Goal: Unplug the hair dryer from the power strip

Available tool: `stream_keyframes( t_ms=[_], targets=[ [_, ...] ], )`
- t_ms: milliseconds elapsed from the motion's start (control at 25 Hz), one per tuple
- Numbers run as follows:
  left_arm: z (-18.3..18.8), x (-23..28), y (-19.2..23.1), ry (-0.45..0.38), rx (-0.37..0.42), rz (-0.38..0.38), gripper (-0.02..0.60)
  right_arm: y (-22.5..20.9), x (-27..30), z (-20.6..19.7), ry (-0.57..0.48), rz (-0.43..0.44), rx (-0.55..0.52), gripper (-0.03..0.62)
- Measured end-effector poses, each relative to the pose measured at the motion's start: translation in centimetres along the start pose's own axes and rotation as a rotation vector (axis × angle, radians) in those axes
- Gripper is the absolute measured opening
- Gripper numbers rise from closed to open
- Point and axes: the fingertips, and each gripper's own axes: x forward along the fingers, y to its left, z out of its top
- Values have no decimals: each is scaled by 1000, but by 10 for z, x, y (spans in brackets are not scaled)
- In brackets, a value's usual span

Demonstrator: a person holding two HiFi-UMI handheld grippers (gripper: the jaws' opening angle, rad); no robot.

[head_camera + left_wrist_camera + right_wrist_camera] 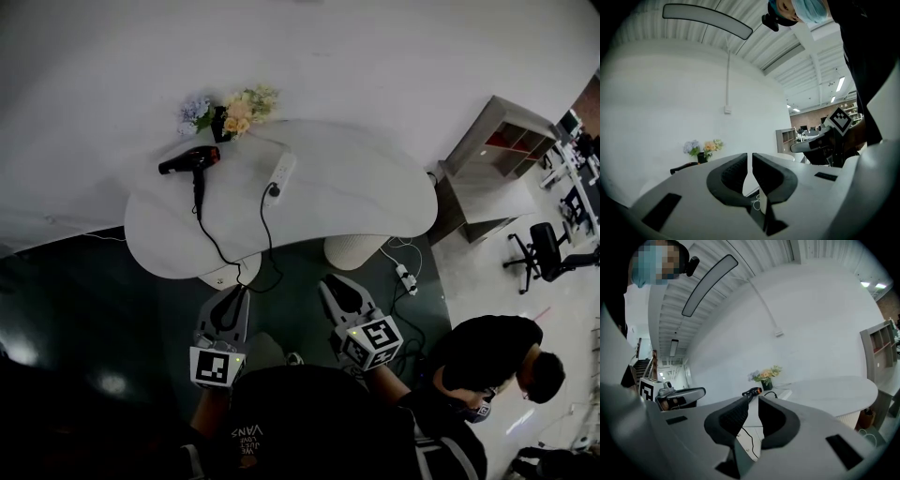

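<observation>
Fingers (733,174) of left gripper (750,159) and right gripper (753,403) together, empty.

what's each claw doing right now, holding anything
left claw: closed, holding nothing
right claw: closed, holding nothing

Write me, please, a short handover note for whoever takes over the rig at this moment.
Grippers: left gripper and right gripper are both shut and empty, held short of the table.
Things: hair dryer lies at the table's far left, near the flowers; power strip to its right, with the black plug in its near end.
Done: nothing yet.
Left: reach in, grip the plug, pull it out.
</observation>
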Motion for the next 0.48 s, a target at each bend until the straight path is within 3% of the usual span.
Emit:
stream_keyframes(
  t_ms=[80, 200, 320, 480],
  targets=[
    [-3, 5, 3, 9, 0, -7, 23, -5, 6, 1, -2, -2, 8, 62],
    [-10, 18, 16, 22, -3, -14, 29, -13, 23, 2, 6, -7, 11, 132],
    [-21, 28, 31, 53, -6, -27, 125, -16, 39, -1, 26, -25, 20, 158],
    [-37, 44, 56, 116, -12, -34, 137, -25, 67, 3, 40, -59, 35, 175]
  ],
)
